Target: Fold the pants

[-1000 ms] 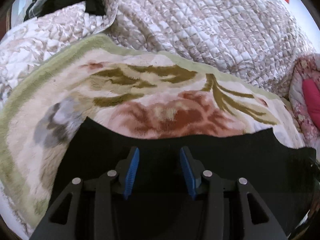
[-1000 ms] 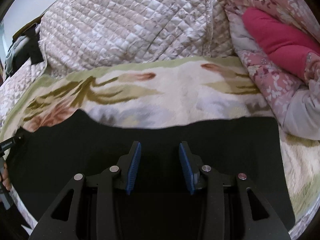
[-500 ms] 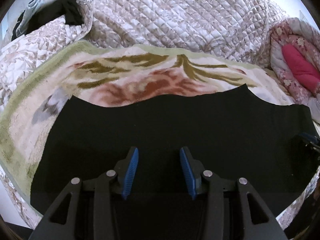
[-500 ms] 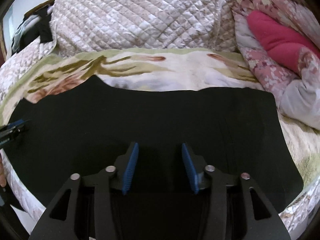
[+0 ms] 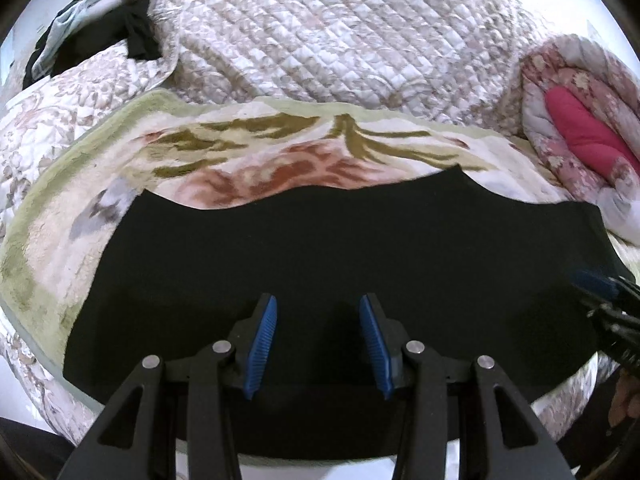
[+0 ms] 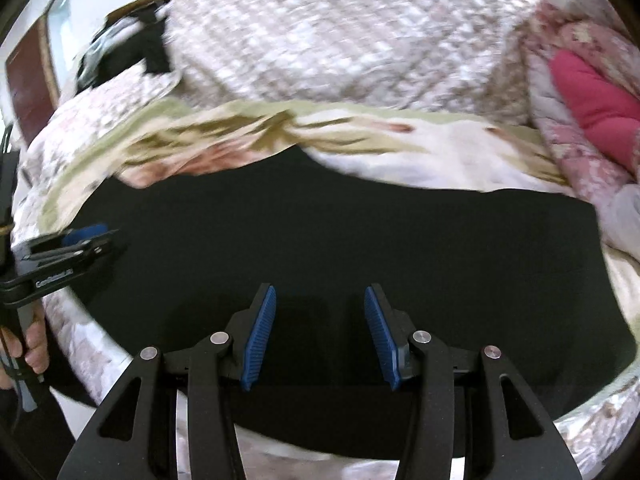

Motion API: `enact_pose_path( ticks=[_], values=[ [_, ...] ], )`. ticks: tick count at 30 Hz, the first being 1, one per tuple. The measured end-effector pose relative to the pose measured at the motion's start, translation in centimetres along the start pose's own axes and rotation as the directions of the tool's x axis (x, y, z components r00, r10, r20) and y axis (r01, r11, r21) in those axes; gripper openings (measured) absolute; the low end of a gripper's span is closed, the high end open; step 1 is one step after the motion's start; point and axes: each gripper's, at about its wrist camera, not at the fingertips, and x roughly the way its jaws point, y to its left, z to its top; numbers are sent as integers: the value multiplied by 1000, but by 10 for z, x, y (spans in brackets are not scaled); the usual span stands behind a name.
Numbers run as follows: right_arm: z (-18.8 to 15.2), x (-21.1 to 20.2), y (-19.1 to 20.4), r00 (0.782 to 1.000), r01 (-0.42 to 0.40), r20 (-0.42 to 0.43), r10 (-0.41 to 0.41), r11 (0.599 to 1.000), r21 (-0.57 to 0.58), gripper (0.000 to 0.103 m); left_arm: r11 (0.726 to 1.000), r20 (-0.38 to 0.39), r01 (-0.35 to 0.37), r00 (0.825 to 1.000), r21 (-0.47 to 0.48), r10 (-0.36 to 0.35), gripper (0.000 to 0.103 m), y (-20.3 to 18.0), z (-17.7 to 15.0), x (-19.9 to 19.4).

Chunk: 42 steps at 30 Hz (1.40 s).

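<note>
While both jaws gape empty, pants (image 5: 320, 264) (black) lie lengthwise left-to-right.

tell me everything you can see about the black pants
The black pants look like plain, matte, soft fabric, spread flat in one wide dark band across the fleecy floral blanket on the bed. The far edge runs wavy, with a small peak toward the right in the left wrist view. No waistband, seams or pockets can be made out. Both open grippers hover above them, nothing between the pads; whether they touch is unclear.
</note>
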Motion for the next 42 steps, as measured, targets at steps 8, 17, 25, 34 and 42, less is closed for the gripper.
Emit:
enact_pose_path(
  ticks=[8,17,25,34,42],
  values=[
    [0,18,10,999,-5,-48,4,1000,-24,52,999,-6,5,1000,36,-5,47,-5,-6,7],
    [-7,19,22,999,14,-30,-16,997,-75,68,997,3,-67,998,-24,67,47,21,-6,1],
    [0,15,-17,997,82,-5,-81,995,64,68,991,-1,-118,993,-58,118,48,44,-3,9],
    [2,14,-16,997,75,8,-76,996,54,68,989,5,-119,993,-89,120,49,51,-2,6],
    [4,11,-13,999,34,20,-35,998,52,68,988,13,-92,995,-124,94,49,55,-12,-15]
  ],
)
